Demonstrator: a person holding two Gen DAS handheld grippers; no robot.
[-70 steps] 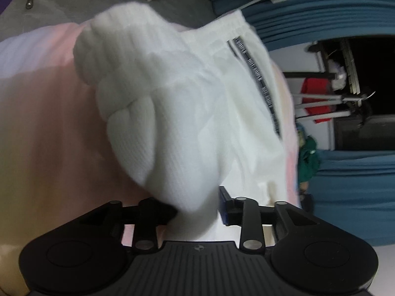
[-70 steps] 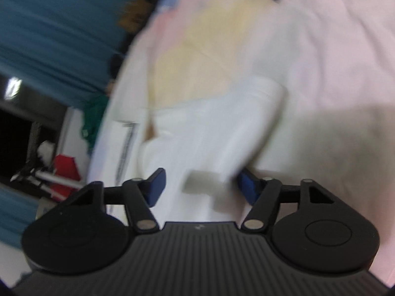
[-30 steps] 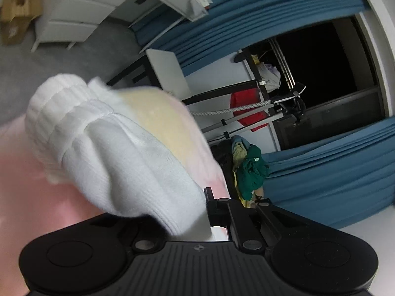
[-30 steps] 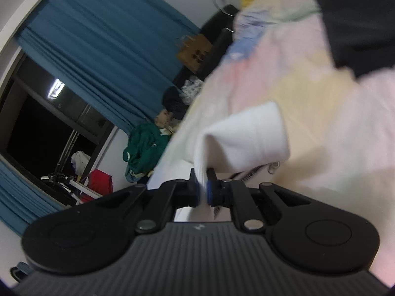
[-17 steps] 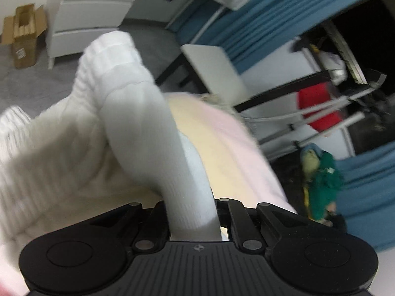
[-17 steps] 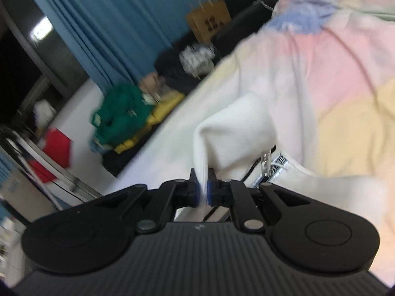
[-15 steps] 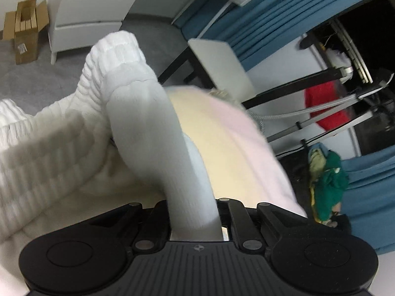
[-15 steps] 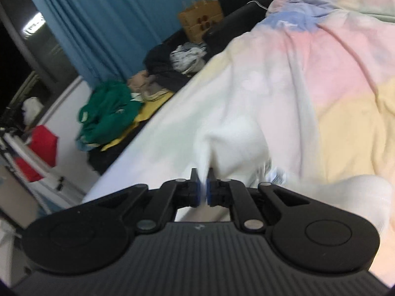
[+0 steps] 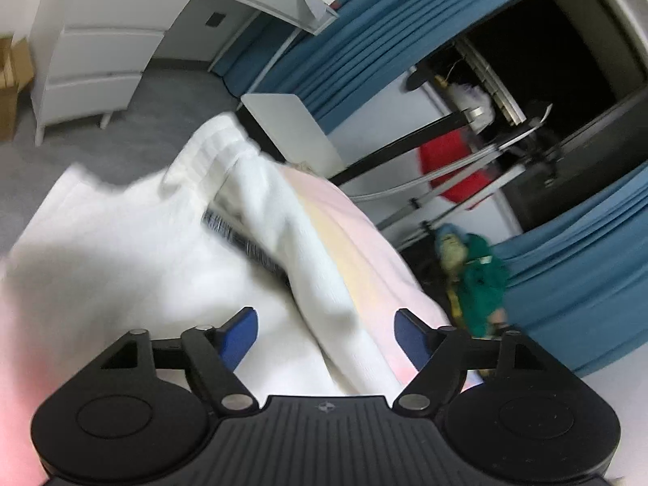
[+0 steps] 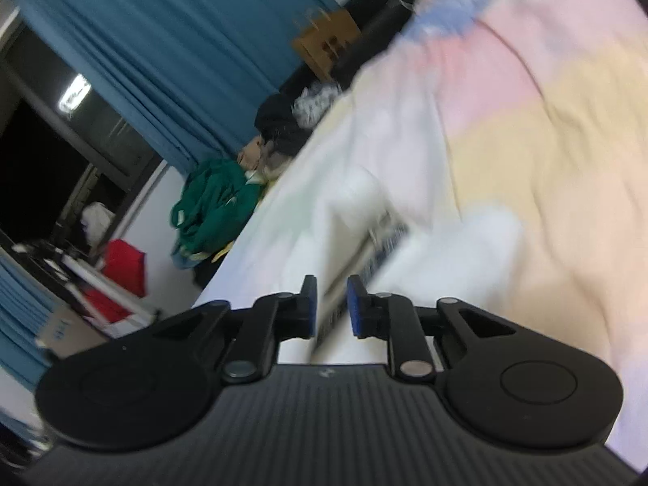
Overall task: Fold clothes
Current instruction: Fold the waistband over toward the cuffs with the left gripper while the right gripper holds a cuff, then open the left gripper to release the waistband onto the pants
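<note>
Where spread pads gape, white garment point(image 9: 170, 259) between.

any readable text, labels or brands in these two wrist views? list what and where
None readable.
Printed dark band on the white garment: lettering-like marks, blurred.
Same band in the right wrist view: blurred.
Small emblem on the left gripper body: a symbol, no letters.
Brown paper bag: dark marks, blurred.

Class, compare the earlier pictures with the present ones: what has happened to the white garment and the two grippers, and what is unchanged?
Both grippers let go: the left gripper has just opened wide, the right gripper has just been opening a little. The white garment, earlier lifted and pinched, now lies folded over on the pastel bedspread. Bedspread and blue curtains remain.
</note>
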